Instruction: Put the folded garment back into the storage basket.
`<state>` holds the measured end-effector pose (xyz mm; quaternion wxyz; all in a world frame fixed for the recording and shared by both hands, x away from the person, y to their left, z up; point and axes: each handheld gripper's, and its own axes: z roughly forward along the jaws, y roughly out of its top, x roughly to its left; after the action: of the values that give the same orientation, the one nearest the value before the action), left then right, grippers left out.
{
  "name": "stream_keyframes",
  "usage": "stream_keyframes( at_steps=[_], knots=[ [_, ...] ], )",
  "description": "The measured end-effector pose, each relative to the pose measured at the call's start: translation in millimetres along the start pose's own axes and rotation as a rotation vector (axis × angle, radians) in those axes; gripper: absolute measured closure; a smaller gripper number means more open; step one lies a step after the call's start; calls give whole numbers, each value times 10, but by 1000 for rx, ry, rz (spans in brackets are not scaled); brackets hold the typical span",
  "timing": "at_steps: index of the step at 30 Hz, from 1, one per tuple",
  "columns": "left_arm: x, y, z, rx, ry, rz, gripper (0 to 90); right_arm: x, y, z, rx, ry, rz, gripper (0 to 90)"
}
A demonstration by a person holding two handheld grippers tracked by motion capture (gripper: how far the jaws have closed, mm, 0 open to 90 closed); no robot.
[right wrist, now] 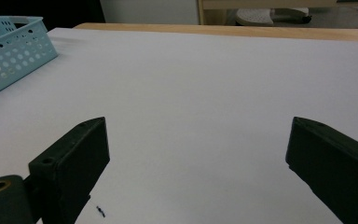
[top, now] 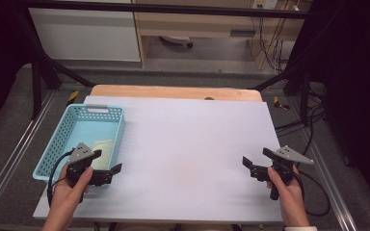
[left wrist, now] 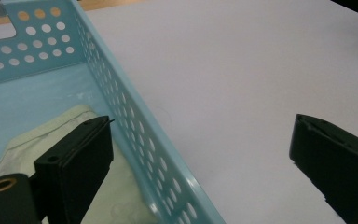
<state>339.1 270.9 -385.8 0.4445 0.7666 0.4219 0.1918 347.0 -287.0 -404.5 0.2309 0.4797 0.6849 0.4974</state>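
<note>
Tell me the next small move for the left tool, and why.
Probably shift the left tool sideways over the basket and lower it toward the pale pouch. Its jaws are open and straddle the basket's wall, one jaw above the pouch, the other over the table, so it cannot grip the pouch yet.

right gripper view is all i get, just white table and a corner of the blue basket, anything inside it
Observer: Yes, a pale folded cloth-like item lies flat on the floor of the blue basket.
Operator: where's the left gripper
Observer: The left gripper hovers at the basket's near right corner, jaws wide open.
Operator: is it touching that item
Observer: Cannot tell; in the left gripper view one jaw is over the item, the other over the table, straddling the basket wall.
</note>
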Motion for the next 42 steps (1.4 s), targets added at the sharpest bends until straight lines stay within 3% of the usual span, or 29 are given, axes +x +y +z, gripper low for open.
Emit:
stream_keyframes(
  at_steps=[19,32,42],
  knots=[
    [-17,2,1,2,1,12,59,125,-219,-7,17,18,-32,64],
    [-34,0,16,5,-9,16,59,231,-321,81,63,74,-40,58],
    [-77,1,48,8,-26,22,58,320,-345,170,82,102,-72,59]
  ],
)
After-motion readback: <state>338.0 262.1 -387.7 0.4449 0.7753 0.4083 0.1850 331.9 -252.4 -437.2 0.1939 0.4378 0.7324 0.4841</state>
